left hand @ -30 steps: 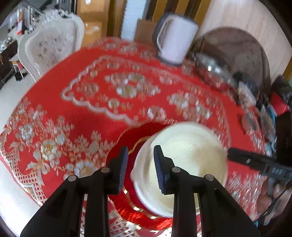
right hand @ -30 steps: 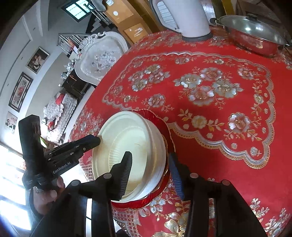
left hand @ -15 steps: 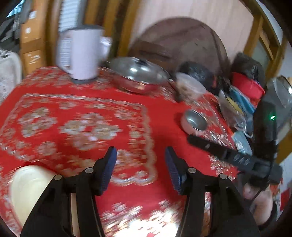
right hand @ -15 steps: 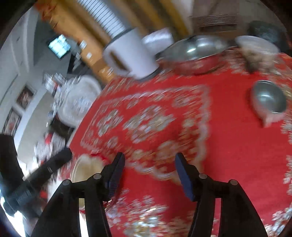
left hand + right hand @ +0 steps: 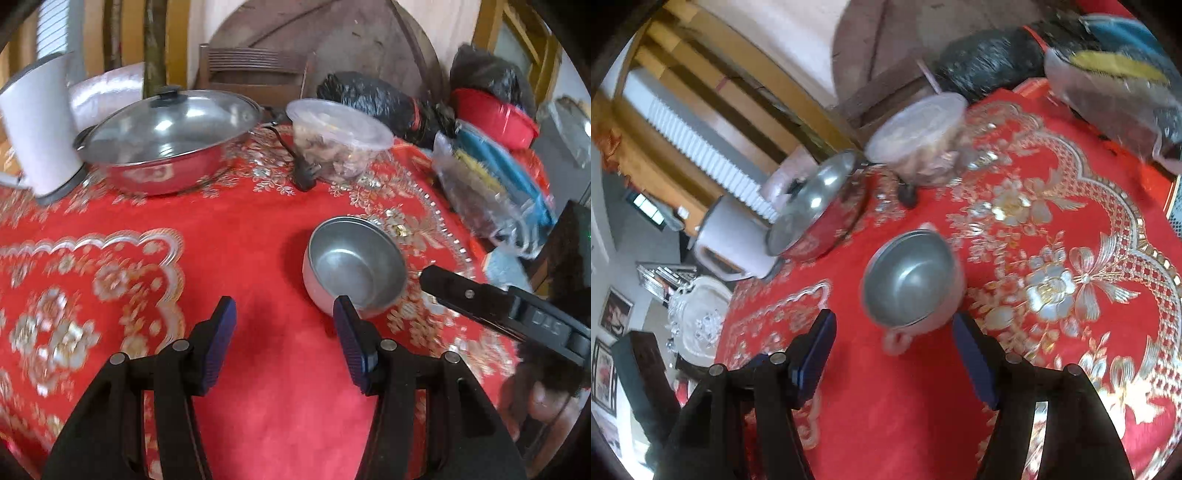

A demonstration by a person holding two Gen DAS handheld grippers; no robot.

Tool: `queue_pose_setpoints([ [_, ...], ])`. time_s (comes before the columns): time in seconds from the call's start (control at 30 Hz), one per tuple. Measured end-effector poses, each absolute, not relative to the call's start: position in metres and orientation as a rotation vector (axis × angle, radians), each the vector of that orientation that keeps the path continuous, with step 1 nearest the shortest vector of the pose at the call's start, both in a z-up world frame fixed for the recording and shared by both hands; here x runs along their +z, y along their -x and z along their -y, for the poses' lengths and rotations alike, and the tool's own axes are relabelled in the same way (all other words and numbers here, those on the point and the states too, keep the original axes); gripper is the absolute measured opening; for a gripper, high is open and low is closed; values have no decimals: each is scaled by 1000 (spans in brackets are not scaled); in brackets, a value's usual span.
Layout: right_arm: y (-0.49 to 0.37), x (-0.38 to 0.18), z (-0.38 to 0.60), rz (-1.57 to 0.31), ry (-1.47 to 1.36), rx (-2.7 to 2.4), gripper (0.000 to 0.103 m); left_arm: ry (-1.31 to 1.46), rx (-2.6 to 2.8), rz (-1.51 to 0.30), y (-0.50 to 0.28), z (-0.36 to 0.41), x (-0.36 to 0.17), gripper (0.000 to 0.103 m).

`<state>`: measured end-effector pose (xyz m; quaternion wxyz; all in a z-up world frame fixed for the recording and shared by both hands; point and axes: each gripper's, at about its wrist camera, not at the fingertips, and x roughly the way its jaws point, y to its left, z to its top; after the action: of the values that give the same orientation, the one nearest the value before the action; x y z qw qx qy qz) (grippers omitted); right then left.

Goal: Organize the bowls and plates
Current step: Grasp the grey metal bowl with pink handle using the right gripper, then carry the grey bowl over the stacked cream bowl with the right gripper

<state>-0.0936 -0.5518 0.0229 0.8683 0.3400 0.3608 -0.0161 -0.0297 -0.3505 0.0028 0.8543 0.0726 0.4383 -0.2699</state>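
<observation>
The left gripper (image 5: 284, 341) points steeply down, its two black arms reaching forward and ending in blue ribbed pads (image 5: 221, 343) that stand well apart with nothing between them. The right gripper (image 5: 897, 363) also slants down, rolled to one side; its jaws are opening, and nothing sits between the blue pads (image 5: 973, 363). In the left wrist view one black finger of the right gripper juts in from the right edge, and below it a hand (image 5: 543, 402) grips the handle, blurred. Neither gripper touches anything.
</observation>
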Motion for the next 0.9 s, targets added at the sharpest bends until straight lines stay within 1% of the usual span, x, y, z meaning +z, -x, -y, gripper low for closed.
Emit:
queue_pose_setpoints([
  [0.17,74,4,566,-785,-718,-41,68,-200,-547,-939,10,374,-16,53],
  [0.27,63,1,568,-804,-695,-56,64,-230,-554,-941,8,385,-23,53],
  [0.3,60,-1,569,-809,-689,-62,60,-240,-559,-950,8,388,-26,54],
  [0.33,57,-3,570,-818,-687,-63,55,-250,-562,-952,9,392,-27,52],
  [0.37,55,-5,570,-825,-686,-66,53,-257,-560,-947,10,394,-28,50],
  [0.4,52,-8,571,-837,-685,-71,46,-249,-567,-949,11,395,-29,43],
  [0.43,51,-10,571,-844,-681,-78,40,-246,-576,-954,11,396,-29,34],
  [0.47,49,-12,571,-854,-677,-87,37,-243,-579,-956,11,398,-29,27],
  [0.5,48,-14,570,-862,-676,-91,31,-246,-582,-957,13,399,-29,13],
  [0.53,46,-18,568,-877,-668,-92,24,-259,-579,-958,14,401,-28,12],
  [0.7,45,-19,562,-890,-645,-102,20,-275,-580,-968,15,400,-28,10],
  [0.9,51,-15,561,-912,-691,-85,20,-244,-605,-1032,19,379,-16,10],
])
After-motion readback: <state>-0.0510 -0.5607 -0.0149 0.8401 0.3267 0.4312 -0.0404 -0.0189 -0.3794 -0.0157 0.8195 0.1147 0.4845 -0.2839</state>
